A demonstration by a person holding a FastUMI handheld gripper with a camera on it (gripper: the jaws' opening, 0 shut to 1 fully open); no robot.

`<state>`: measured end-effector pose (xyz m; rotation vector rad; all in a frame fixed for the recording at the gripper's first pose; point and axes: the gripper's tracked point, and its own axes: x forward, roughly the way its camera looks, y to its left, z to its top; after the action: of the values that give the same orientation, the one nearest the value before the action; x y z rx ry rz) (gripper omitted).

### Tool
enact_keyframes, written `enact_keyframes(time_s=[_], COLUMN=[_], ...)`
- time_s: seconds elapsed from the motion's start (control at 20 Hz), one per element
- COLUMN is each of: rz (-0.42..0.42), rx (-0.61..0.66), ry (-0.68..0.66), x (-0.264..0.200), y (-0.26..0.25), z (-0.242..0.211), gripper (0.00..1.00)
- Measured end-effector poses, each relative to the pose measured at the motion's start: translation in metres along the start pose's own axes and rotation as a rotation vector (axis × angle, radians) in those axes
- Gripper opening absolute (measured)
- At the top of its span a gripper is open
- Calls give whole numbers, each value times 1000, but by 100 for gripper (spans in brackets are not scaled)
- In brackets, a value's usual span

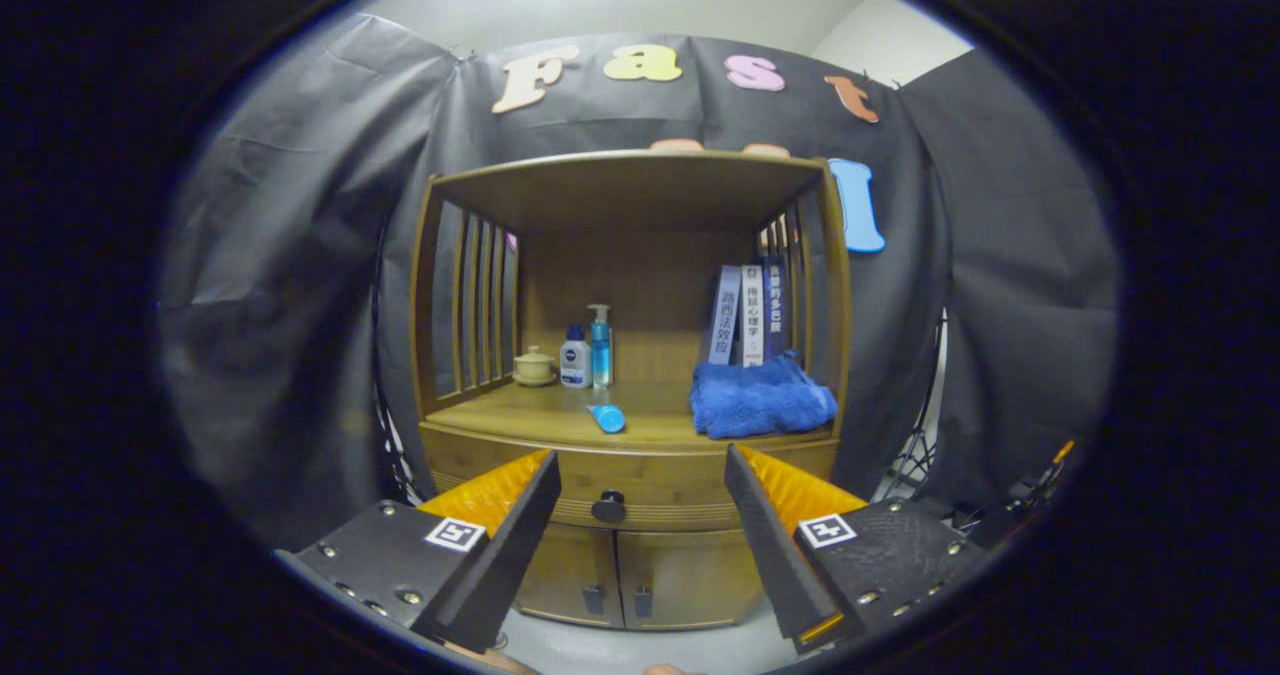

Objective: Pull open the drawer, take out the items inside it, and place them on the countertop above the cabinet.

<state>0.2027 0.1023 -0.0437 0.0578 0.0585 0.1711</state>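
The gripper [640, 475] hangs spread wide and holding nothing, the shut drawer [630, 475] and its knob [608, 506] between its fingers, a blue tube [607, 417] on the countertop [520, 417] beyond, fitting pull or finish.

Booth with a wooden cabinet against black cloth

The wooden cabinet [630, 395] stands at the middle of the booth, with slatted sides and a flat roof over its open shelf. Black cloth [280, 285] hangs creased behind the cabinet and to either side of it. Above the cloth, a pale wall [640, 0] shows, brightly lit. Below the cabinet's two small doors [625, 575], the floor [650, 645] is light grey.
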Motion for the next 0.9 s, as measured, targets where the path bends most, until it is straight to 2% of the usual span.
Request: enact_keyframes(time_s=[0.2, 0.45, 0.7, 0.9], rz=[1, -20, -29, -47], rx=[-7, -11, 2, -15], ry=[-53, -126, -158, -235], x=[-29, -25, -3, 7], y=[-36, -104, -175, -224], z=[28, 51, 35, 17], gripper=[98, 98, 98, 98])
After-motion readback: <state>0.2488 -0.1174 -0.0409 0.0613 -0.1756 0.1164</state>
